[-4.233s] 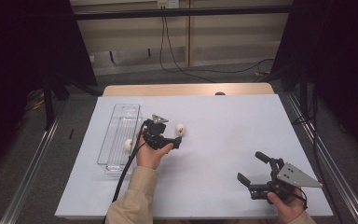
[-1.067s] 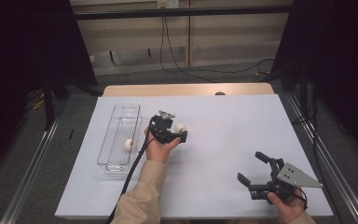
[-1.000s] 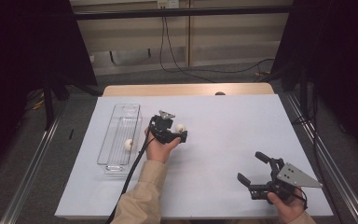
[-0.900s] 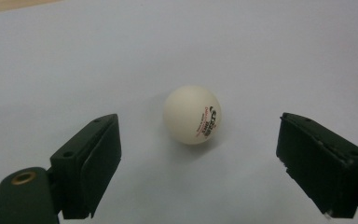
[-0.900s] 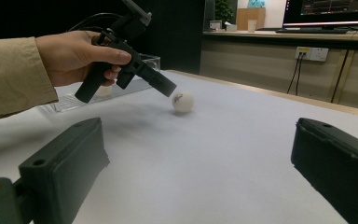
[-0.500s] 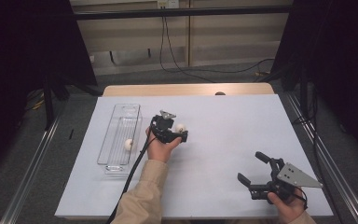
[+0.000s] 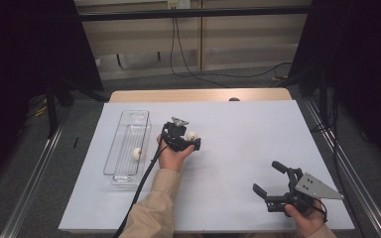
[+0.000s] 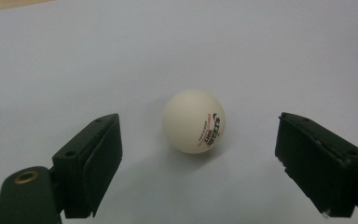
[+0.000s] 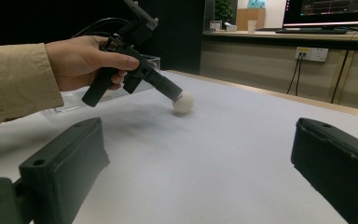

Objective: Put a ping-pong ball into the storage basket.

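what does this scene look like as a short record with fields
surface: white table
left tool: open, jaws either side of a ball, not touching it
ball between jaws: white, printed logo, resting on the table
tray: clear, long, left of the left tool
tray contents: second ball
right tool: open, nothing between its jaws, near the table's right front corner
left tool motion: jaws have just been closing a little

Bright even overhead light, soft shadows; dark surroundings, near jaws blurred
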Available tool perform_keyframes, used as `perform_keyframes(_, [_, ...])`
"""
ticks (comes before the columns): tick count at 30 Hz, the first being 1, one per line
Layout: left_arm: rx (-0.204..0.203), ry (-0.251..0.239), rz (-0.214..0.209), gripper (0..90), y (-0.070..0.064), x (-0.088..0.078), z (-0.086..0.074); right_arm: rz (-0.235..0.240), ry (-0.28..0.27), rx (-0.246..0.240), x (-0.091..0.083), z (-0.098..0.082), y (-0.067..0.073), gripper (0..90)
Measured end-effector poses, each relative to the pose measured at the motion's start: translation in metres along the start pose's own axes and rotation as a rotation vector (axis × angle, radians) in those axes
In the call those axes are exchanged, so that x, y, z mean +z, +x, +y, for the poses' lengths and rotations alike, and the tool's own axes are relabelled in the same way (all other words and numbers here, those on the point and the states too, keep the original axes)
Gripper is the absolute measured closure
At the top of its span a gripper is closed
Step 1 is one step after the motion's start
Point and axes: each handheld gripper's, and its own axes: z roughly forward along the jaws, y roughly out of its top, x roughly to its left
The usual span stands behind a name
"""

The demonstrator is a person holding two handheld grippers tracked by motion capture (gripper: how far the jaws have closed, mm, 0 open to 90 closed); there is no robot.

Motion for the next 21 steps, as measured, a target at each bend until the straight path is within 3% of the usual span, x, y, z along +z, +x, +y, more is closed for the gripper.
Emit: perform_keyframes(21, [0.017,-0.015,0.018,20.6,-0.0029,0.0069,0.0042,0.001,-0.001,-0.001,0.0003,-0.0001,0.0,2.5])
